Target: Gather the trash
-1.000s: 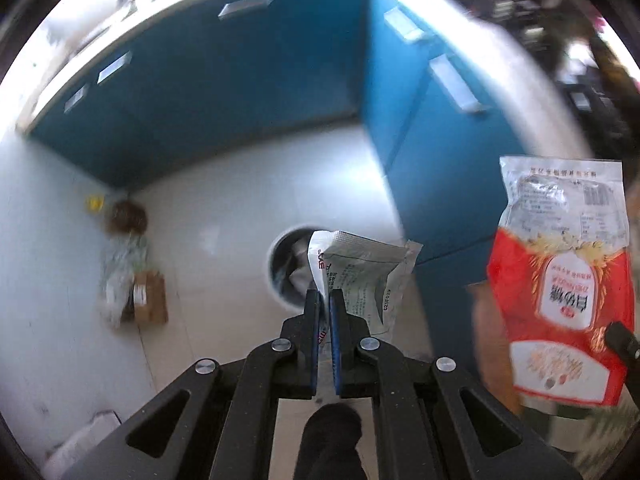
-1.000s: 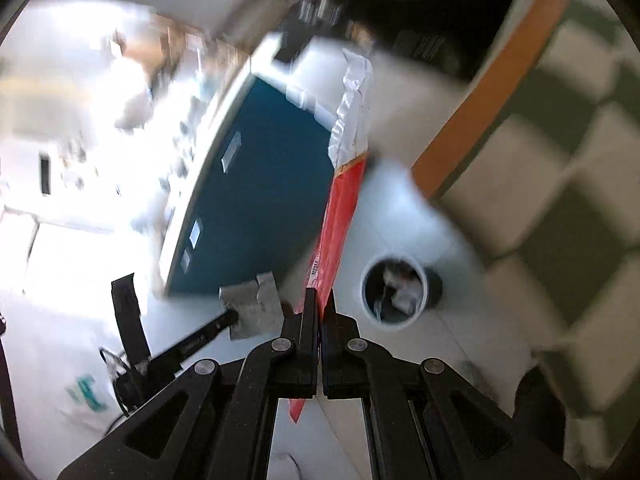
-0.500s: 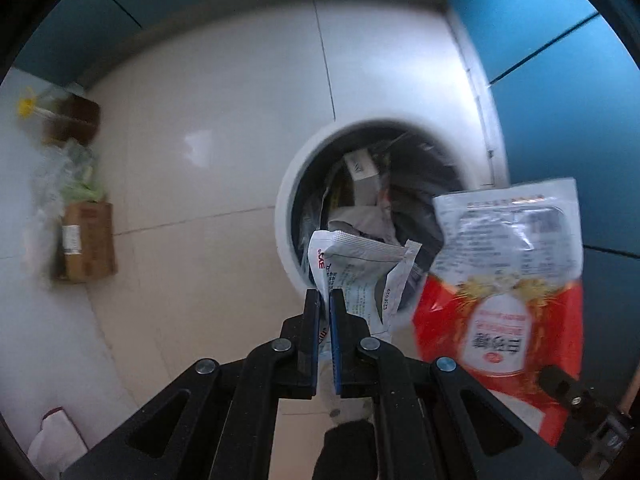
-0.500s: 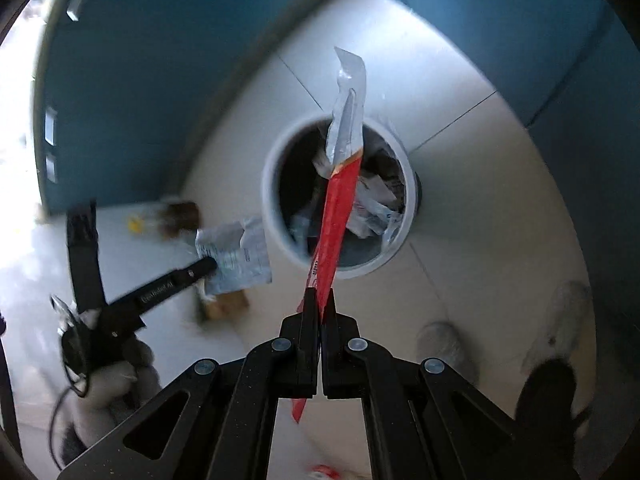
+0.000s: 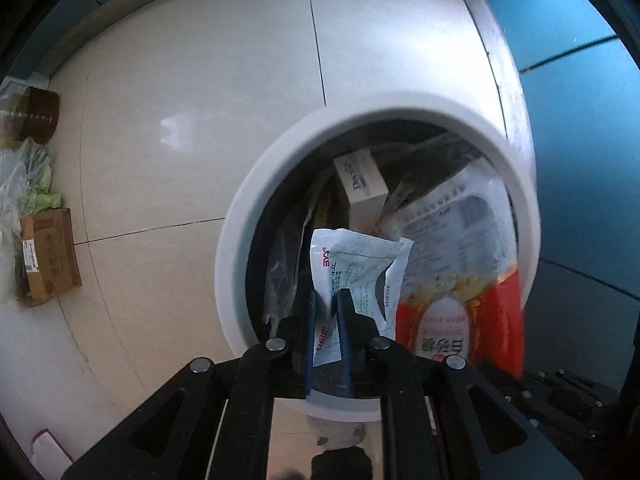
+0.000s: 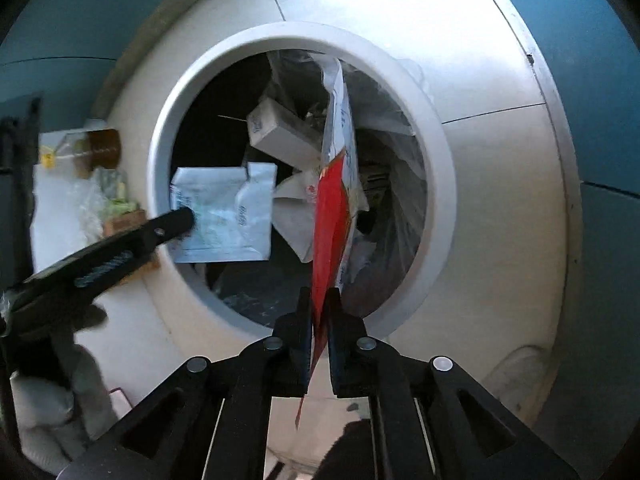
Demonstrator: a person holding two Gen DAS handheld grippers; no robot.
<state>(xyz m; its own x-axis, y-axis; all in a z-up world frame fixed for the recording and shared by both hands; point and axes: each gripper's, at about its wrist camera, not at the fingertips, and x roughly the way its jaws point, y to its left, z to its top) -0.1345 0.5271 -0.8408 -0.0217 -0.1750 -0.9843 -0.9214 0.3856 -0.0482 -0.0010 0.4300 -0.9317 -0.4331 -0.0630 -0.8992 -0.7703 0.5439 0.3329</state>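
Bin [image 5: 256, 200]: white, round, part full; a second ago it sat far below, and now its mouth fills both views.
Red bag [image 6: 332, 216]: pinched by the right hand-held gripper [image 6: 319, 312], hanging over the mouth.
White sachet [image 5: 356, 268]: pinched by the left hand-held gripper [image 5: 328, 312], just inside the near rim.
Meaning: both pieces look placed for dropping; opening the jaws seems the next step.
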